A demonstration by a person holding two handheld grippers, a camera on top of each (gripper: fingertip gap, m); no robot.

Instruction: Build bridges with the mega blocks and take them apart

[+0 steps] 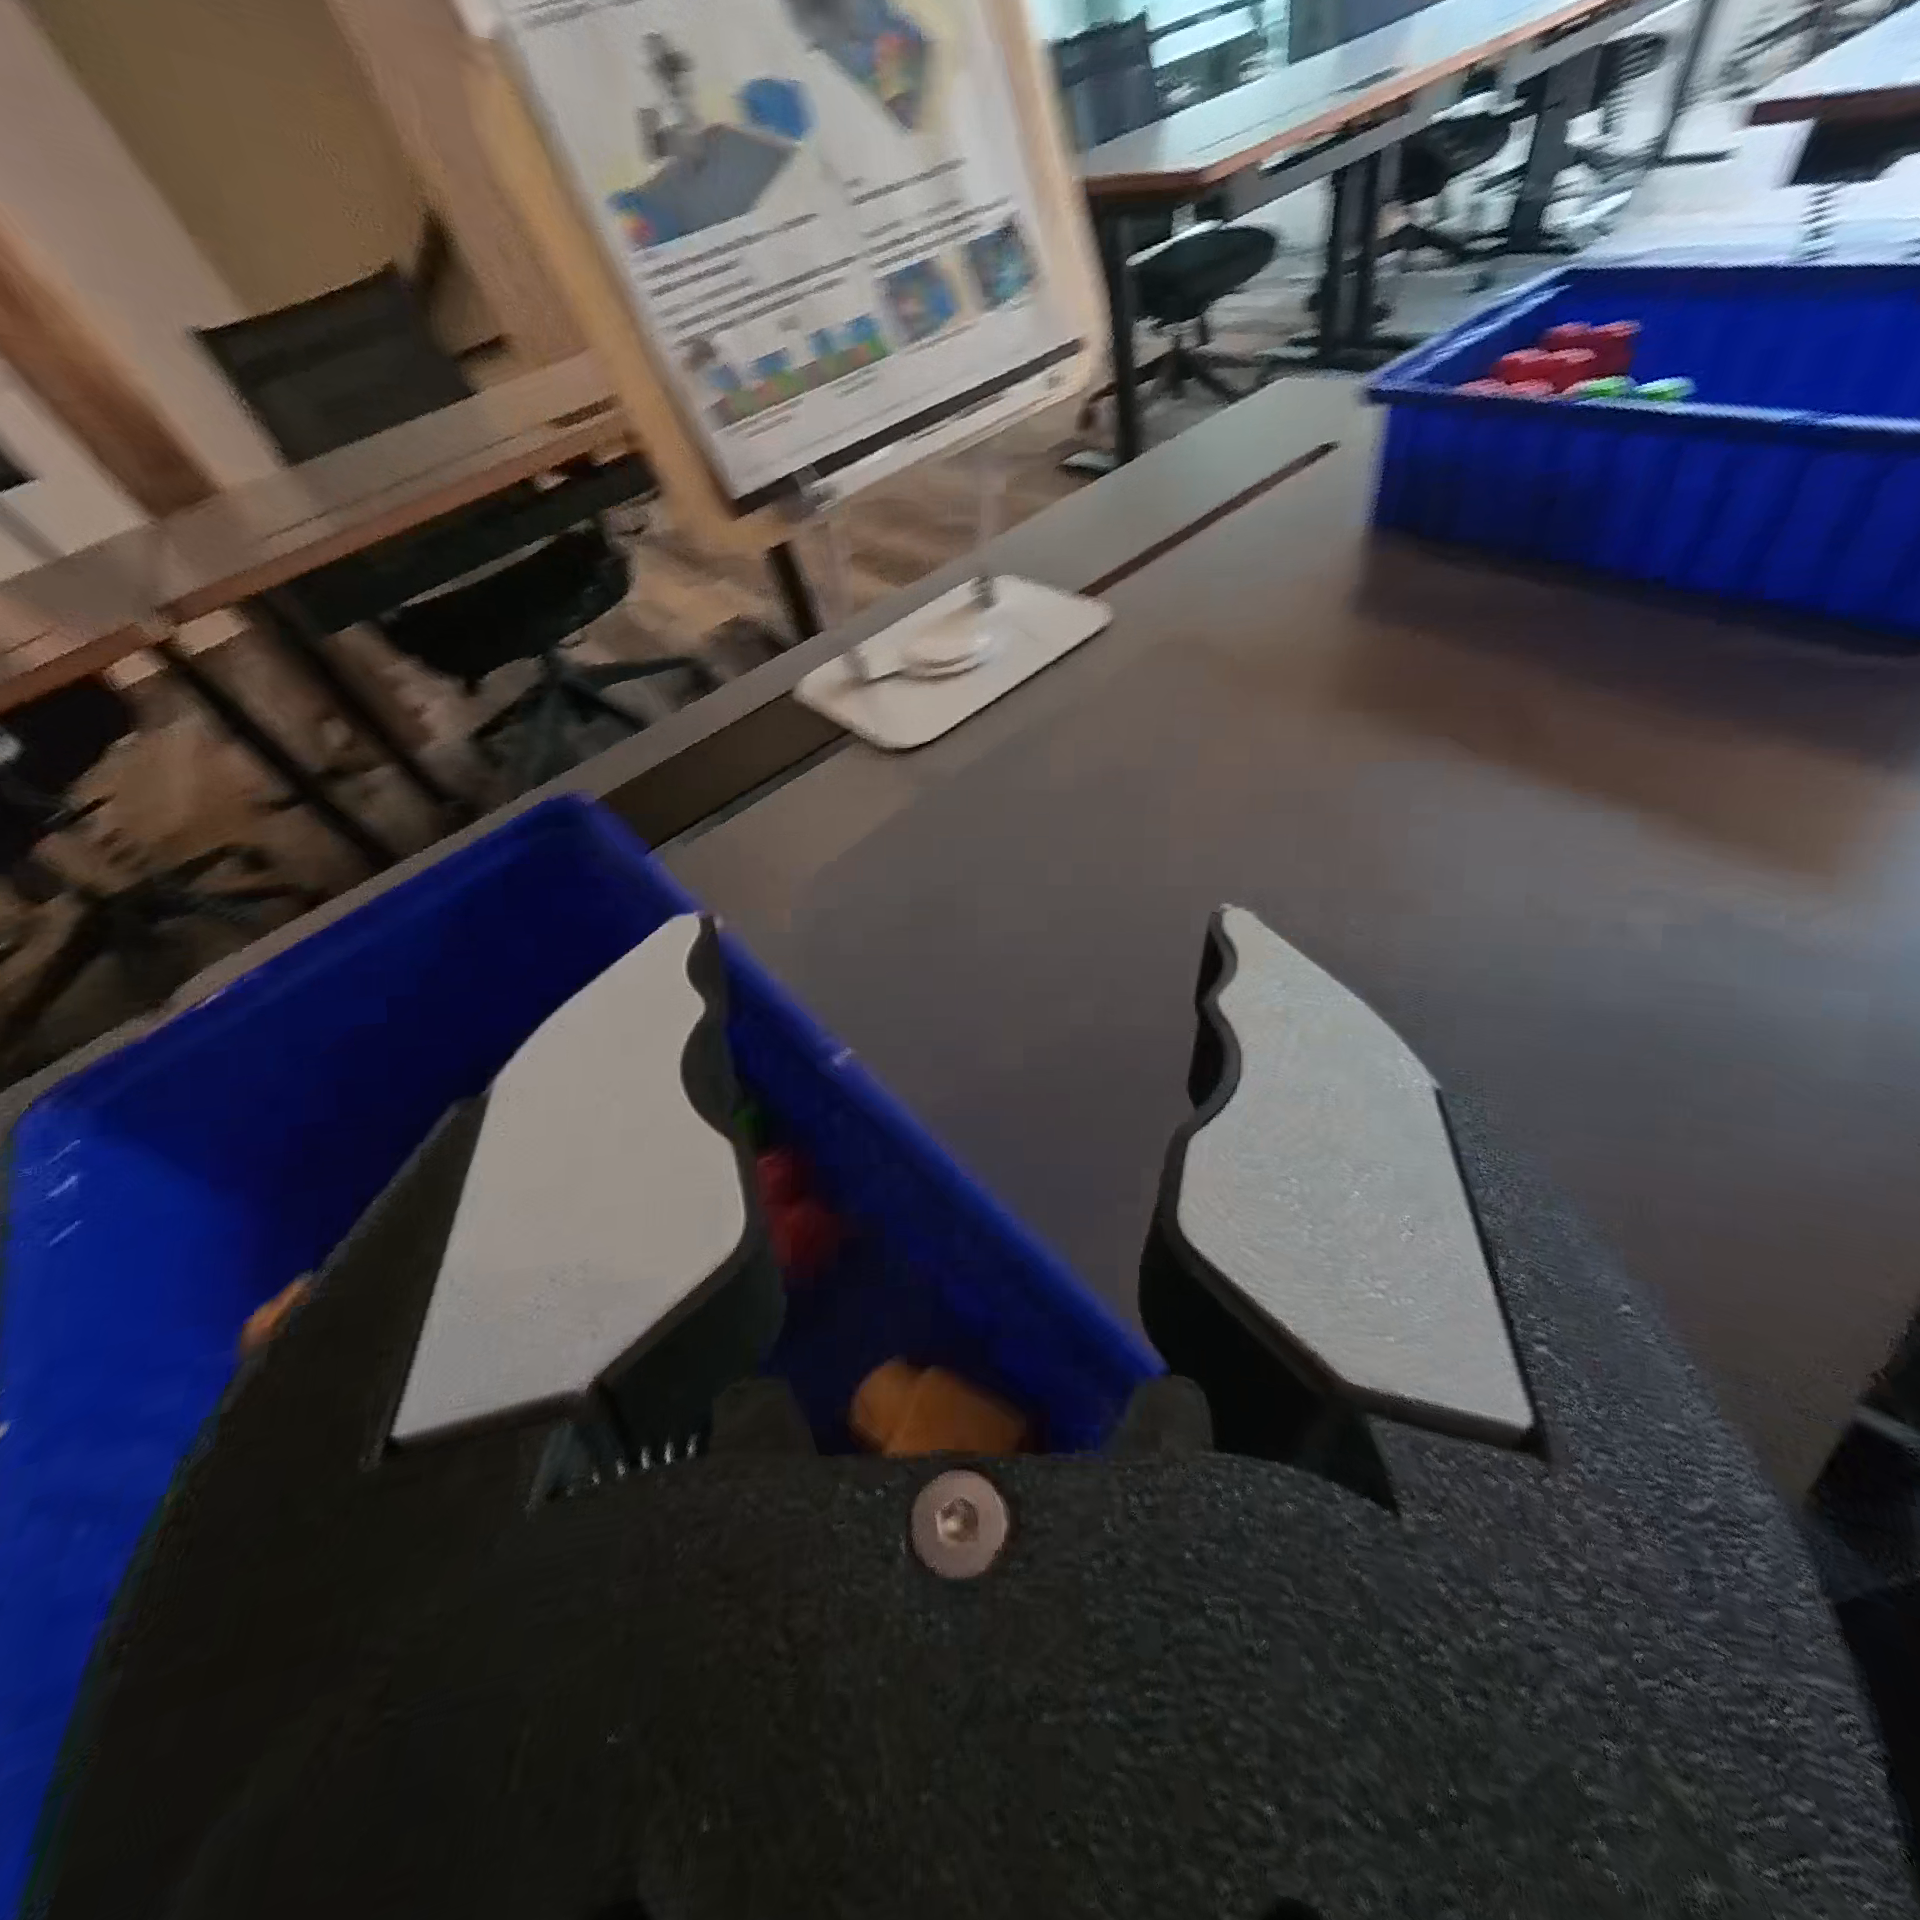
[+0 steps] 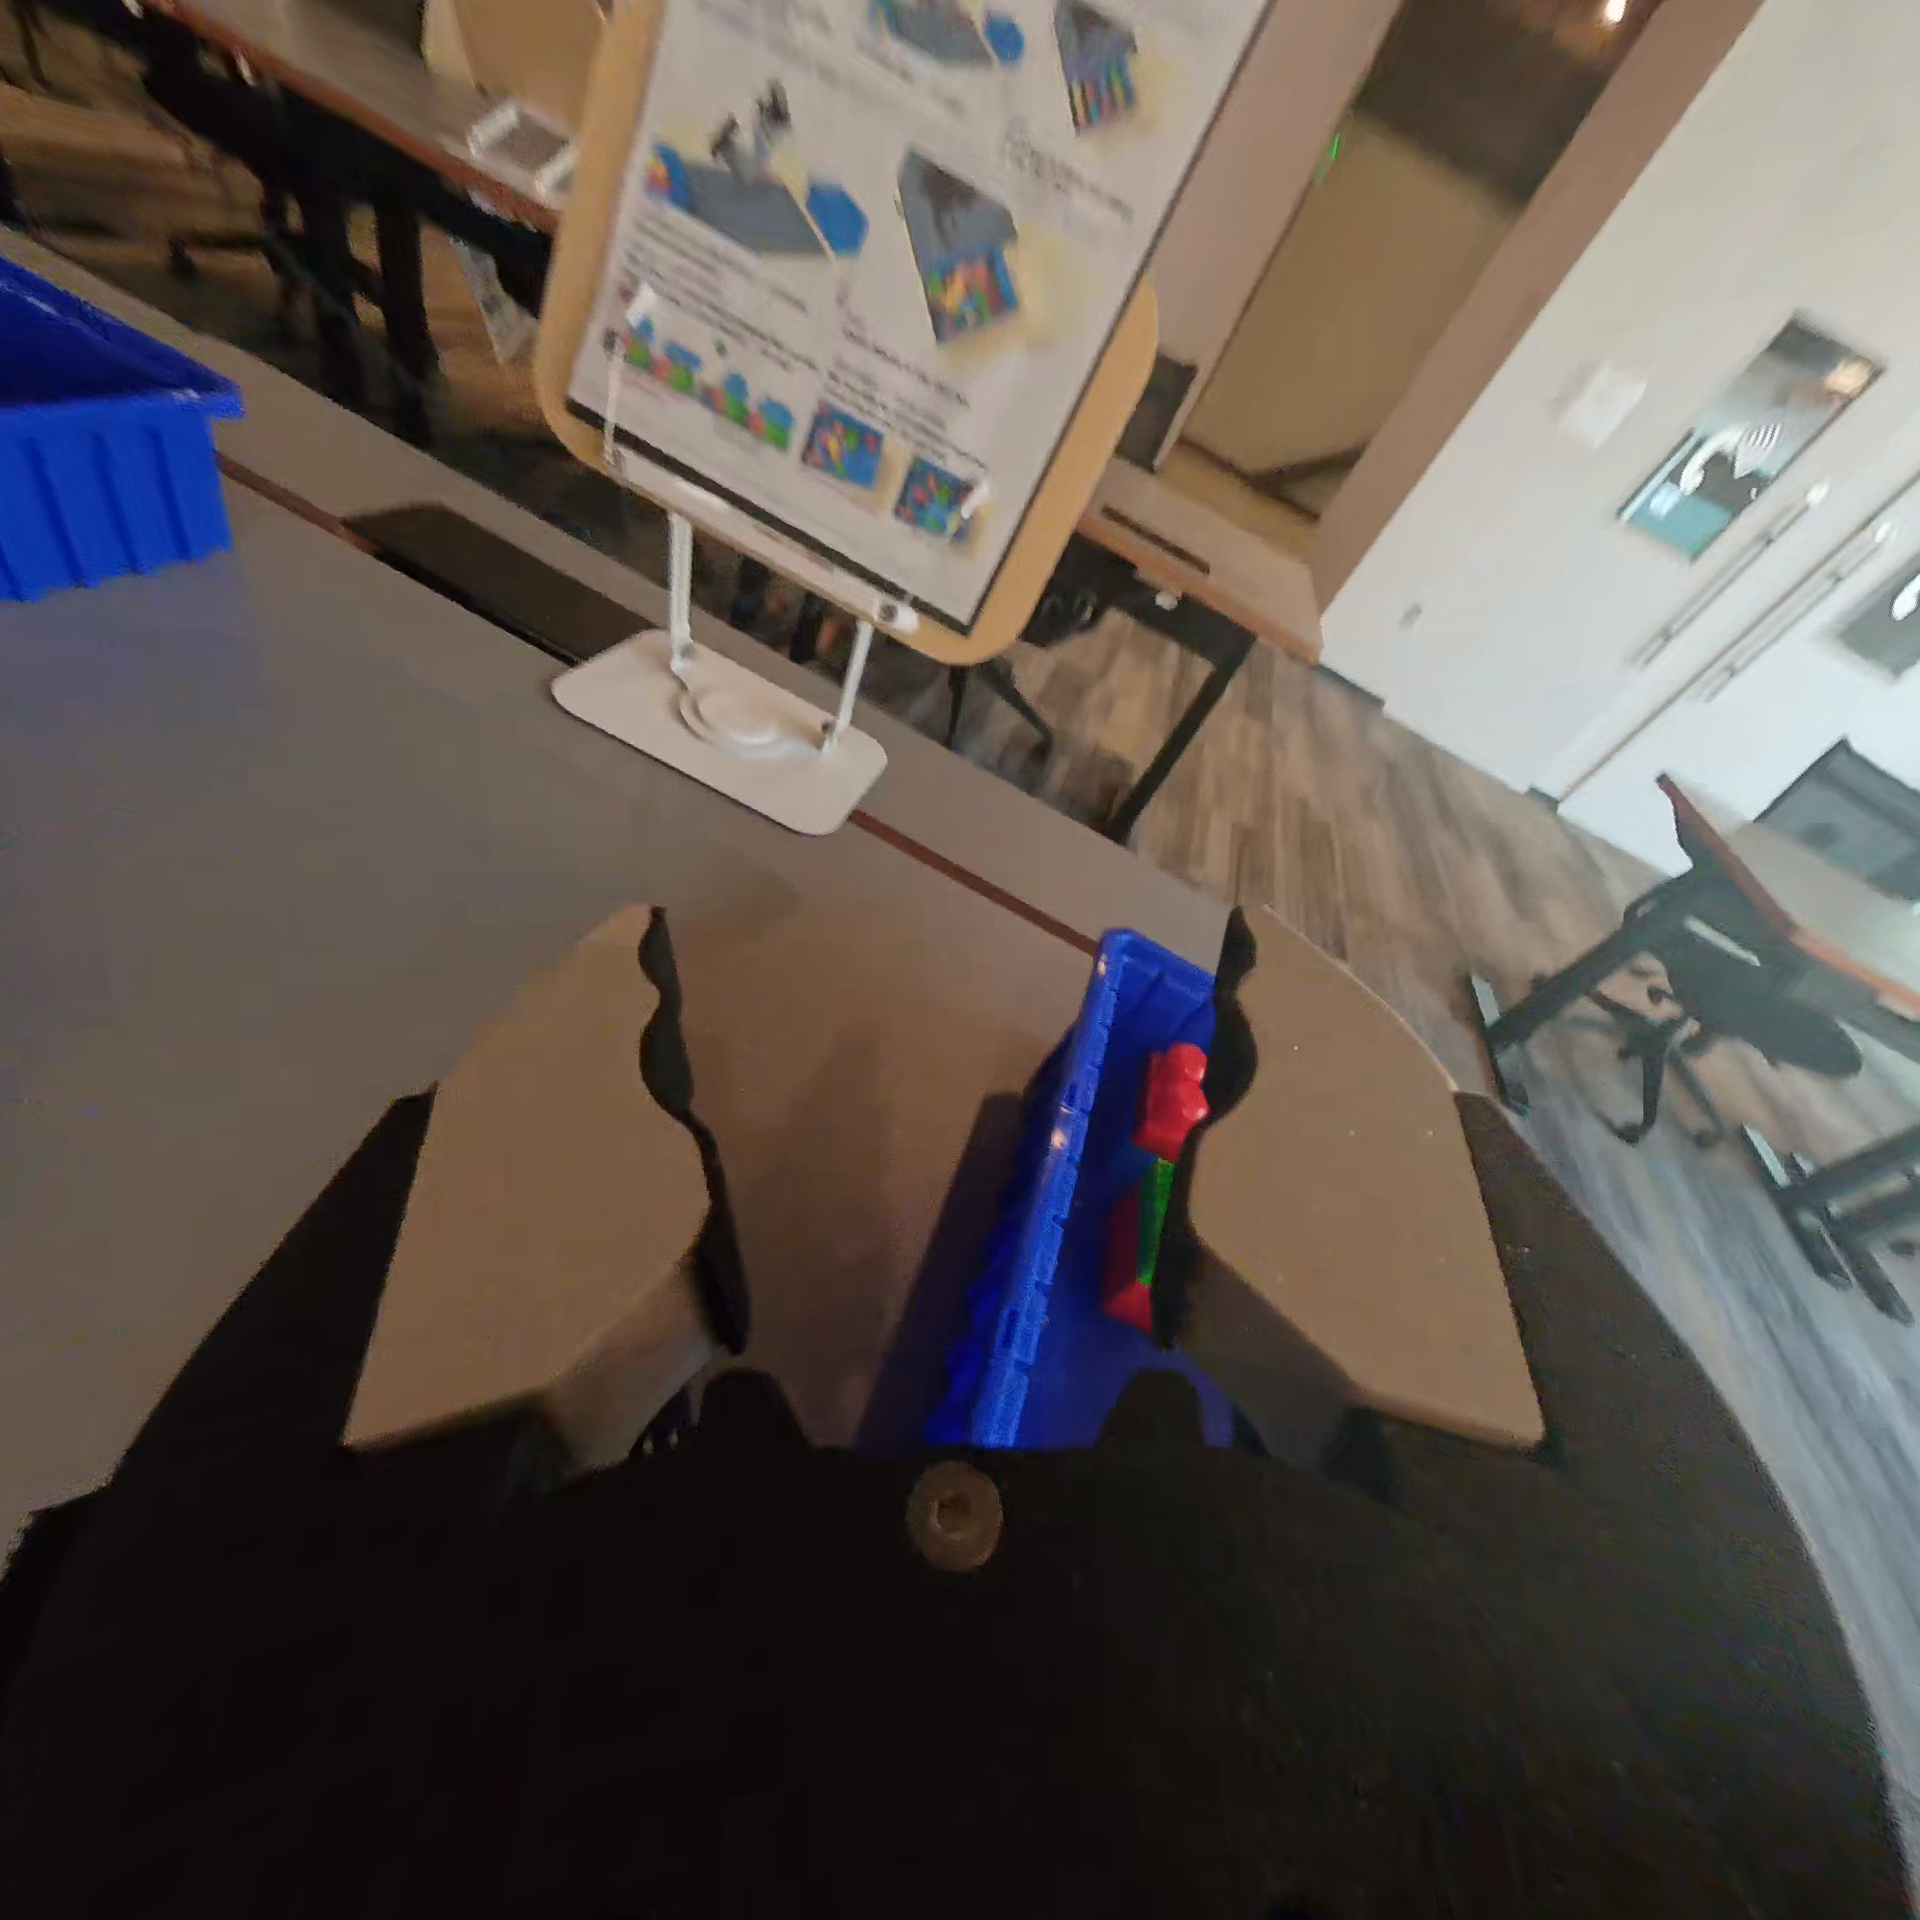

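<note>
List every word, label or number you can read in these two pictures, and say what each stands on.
None can be read.
Instruction sheet on the white stand: lines of print, too blurred.
Blue bins, blocks and both tongs: no writing visible.

**Plastic bins, matt table, grainy grippers**

The left gripper (image 1: 961,925) has a rough, grainy black body and matt grey plates. The bin (image 1: 312,1060) at 9 o'clock is smooth blue plastic; the far bin (image 1: 1621,499) at 2 o'clock has ribbed walls. The table (image 1: 1299,790) looks dark, smooth, faintly sheened. In the right view, red blocks (image 2: 1174,1091) look glossy plastic; the stand base (image 2: 717,738) at 12 o'clock is smooth white.
</note>
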